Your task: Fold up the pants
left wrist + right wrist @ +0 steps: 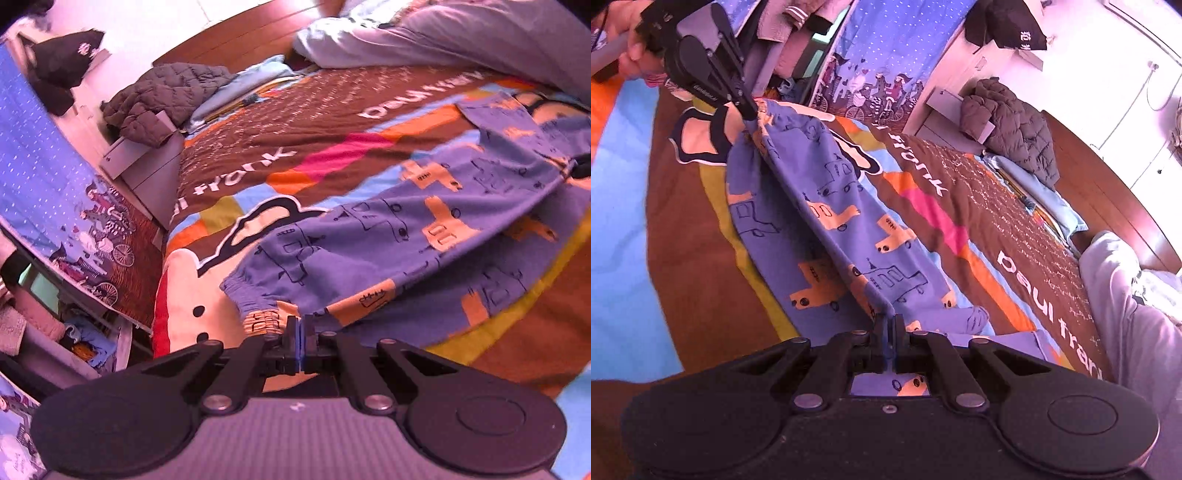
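Blue children's pants (369,236) printed with yellow and outlined cars lie stretched across the patterned bedspread (288,122). My left gripper (301,325) is shut on the elastic leg cuff (258,314) at the foot of the pants. My right gripper (891,325) is shut on a raised fold of the pants (849,221) at the waist end. In the right wrist view the left gripper (751,110) shows far off, pinching the cuff, with the fabric pulled taut between the two.
A grey quilted jacket (162,96) lies on a white bedside cabinet (147,162). A pale pillow and duvet (443,33) lie at the head of the bed. A blue patterned curtain (48,177) hangs beside the bed, with clutter (77,336) below it.
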Demonstrator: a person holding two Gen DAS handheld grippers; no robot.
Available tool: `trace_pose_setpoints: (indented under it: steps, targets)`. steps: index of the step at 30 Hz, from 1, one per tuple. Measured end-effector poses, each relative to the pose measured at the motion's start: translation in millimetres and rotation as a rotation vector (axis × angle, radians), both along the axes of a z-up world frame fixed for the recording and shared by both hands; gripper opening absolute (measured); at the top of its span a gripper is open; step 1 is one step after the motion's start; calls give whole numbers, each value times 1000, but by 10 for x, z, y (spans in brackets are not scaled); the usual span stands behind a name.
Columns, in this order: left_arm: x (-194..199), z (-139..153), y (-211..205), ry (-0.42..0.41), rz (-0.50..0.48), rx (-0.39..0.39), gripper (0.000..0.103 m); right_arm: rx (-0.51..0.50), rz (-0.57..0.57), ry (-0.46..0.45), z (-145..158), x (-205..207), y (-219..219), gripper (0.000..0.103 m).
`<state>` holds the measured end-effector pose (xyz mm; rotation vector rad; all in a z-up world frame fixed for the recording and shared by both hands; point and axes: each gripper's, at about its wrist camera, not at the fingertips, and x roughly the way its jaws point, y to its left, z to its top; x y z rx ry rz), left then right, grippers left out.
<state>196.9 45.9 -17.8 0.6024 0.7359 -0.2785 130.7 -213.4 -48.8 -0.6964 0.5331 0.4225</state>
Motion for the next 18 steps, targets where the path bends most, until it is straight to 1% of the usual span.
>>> trace_pose_setpoints:
  steps: [3, 6, 8, 9, 10, 11, 13, 14, 15, 16, 17, 18]
  targets:
    - [-36, -146, -41, 39, -14, 45, 0, -18, 13, 21, -52, -78, 2, 0]
    - [-55, -297, -98, 80, -34, 97, 0, -29, 14, 74, -205, -101, 22, 0]
    - [-85, -324, -128, 80, -36, 112, 1, -38, 15, 100, -305, -124, 42, 0]
    - [-82, -308, -138, 96, -35, 110, 3, -46, 17, 91, -335, -146, 54, 0]
    - [-81, -289, -136, 117, -30, 96, 8, -53, 19, 84, -340, -159, 67, 0]
    - [-86, -264, -135, 130, -20, 81, 15, -52, 18, 83, -334, -163, 70, 1]
    - [-113, -191, -134, 139, 0, 50, 54, -38, 8, 112, -313, -144, 43, 4]
    - [-149, -139, -151, 130, 4, 33, 61, -26, -1, 116, -288, -148, 14, 7]
    - [-193, -76, -178, 118, 4, 8, 71, -14, -13, 115, -259, -167, -14, 16]
    - [-241, -13, -225, 105, 2, -22, 83, 4, -41, 108, -210, -197, -65, 30]
    - [-284, 37, -293, 90, -5, -50, 91, 25, -71, 98, -154, -228, -133, 36]
    - [-330, 83, -380, 69, -16, -83, 103, 57, -108, 87, -99, -283, -217, 46]
